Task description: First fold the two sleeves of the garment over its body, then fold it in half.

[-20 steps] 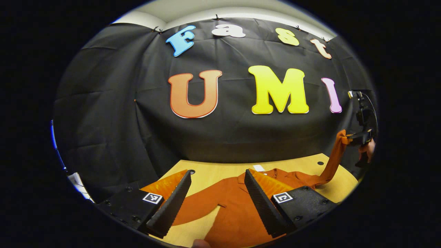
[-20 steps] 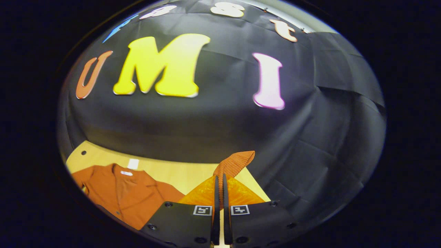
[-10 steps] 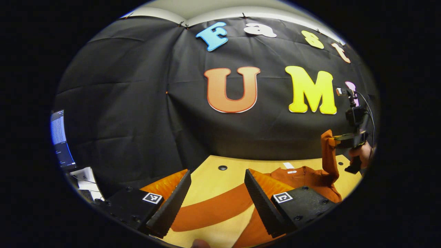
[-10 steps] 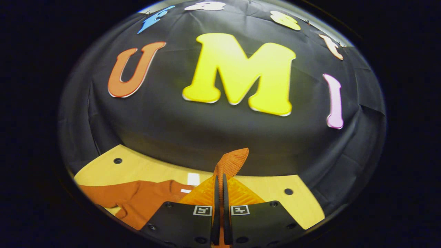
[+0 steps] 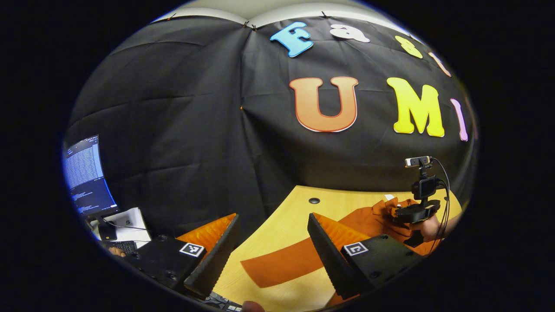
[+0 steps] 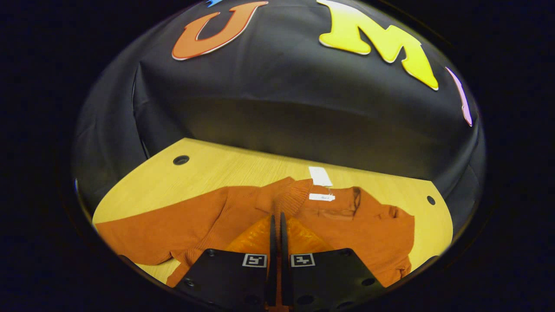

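A "5" is printed on the white box beside the monitor.

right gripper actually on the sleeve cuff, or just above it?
Touching. In the right gripper view the right gripper has its two fingers shut together on the ribbed sleeve cuff, which sticks out past the tips over the garment's body.

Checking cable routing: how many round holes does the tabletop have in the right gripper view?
2: one hole near the far left corner, one hole near the far right edge. The orange cardigan could hide others.
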The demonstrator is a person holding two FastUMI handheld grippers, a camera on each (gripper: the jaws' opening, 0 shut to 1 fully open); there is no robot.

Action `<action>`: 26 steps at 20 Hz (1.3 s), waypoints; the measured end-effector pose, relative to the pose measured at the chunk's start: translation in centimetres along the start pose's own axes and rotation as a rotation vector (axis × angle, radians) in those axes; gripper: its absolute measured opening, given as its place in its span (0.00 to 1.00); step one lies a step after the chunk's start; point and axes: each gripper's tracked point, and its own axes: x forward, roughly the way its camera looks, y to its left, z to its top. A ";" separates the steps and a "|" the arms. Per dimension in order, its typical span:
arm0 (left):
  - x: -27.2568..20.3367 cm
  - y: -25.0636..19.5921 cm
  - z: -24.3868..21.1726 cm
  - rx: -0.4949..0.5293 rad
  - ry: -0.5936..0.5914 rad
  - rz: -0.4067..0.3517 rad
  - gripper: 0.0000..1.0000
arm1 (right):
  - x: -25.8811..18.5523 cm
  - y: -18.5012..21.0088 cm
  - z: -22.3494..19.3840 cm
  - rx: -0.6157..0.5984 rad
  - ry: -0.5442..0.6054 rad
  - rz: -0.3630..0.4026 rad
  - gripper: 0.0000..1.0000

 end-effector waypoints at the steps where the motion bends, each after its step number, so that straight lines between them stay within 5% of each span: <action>1: -0.2 0.8 -0.5 -0.001 0.015 0.016 1.00 | 0.3 0.8 -0.3 0.008 0.005 0.020 0.06; 10: 0.4 3.0 -1.4 -0.013 0.025 0.061 1.00 | -1.7 4.7 1.7 0.043 -0.042 0.147 0.29; 12: 0.9 2.8 -2.1 -0.021 0.026 0.056 1.00 | -3.1 4.6 2.3 0.047 -0.055 0.158 0.48; 13: 1.0 2.6 -2.2 -0.027 0.022 0.050 1.00 | -4.0 4.2 2.8 0.042 -0.070 0.153 0.68; 17: 1.7 1.2 -2.8 -0.046 0.011 -0.005 1.00 | -8.4 3.3 5.8 0.021 -0.161 0.167 0.85; 26: 3.2 2.3 -12.3 -0.095 0.224 0.023 1.00 | -22.2 -1.0 11.5 -0.051 -0.401 0.198 0.84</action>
